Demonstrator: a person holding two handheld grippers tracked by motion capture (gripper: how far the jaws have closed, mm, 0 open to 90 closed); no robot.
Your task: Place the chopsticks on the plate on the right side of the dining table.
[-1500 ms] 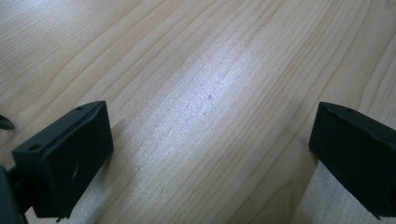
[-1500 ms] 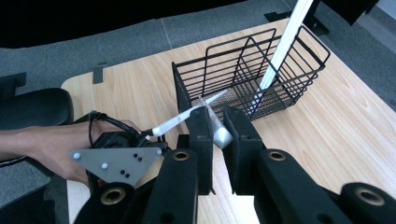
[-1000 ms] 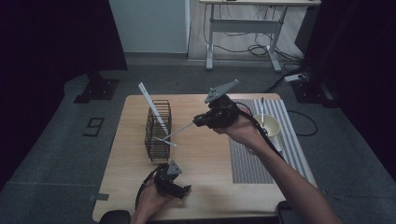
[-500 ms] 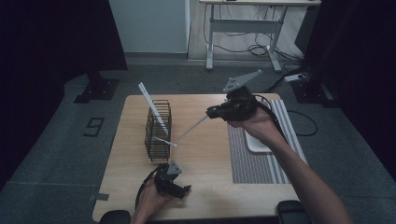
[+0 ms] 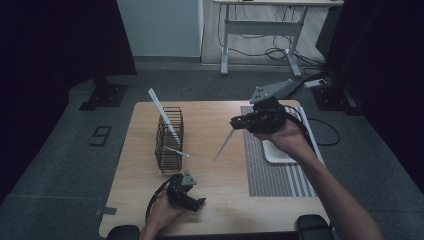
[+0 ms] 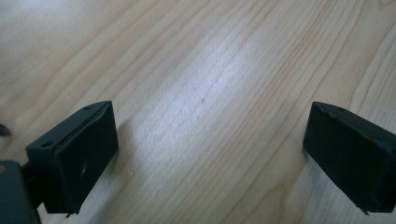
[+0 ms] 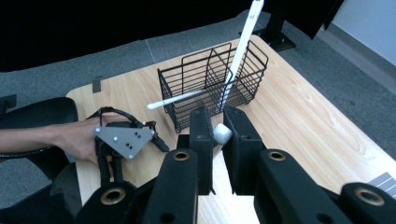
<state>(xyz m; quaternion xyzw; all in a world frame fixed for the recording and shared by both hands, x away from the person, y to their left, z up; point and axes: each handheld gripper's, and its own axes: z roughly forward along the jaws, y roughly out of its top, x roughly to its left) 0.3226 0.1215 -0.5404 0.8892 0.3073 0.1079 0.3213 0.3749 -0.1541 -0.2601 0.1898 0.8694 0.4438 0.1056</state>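
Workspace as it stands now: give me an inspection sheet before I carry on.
Surface: wooden table, striped mat on its right part.
Job's things: black wire basket with two white sticks, one upright, one poking out low; third white stick carried.
Clutter: white tray on the mat.
Grippers: right hand-held gripper shut on the third stick, above the table; left hand-held gripper open, near the front edge.
Cables: one trailing right.
Surroundings: desk frame behind, dark curtains.

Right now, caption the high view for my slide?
Right gripper holds a white stick near the wire basket; left gripper rests open.
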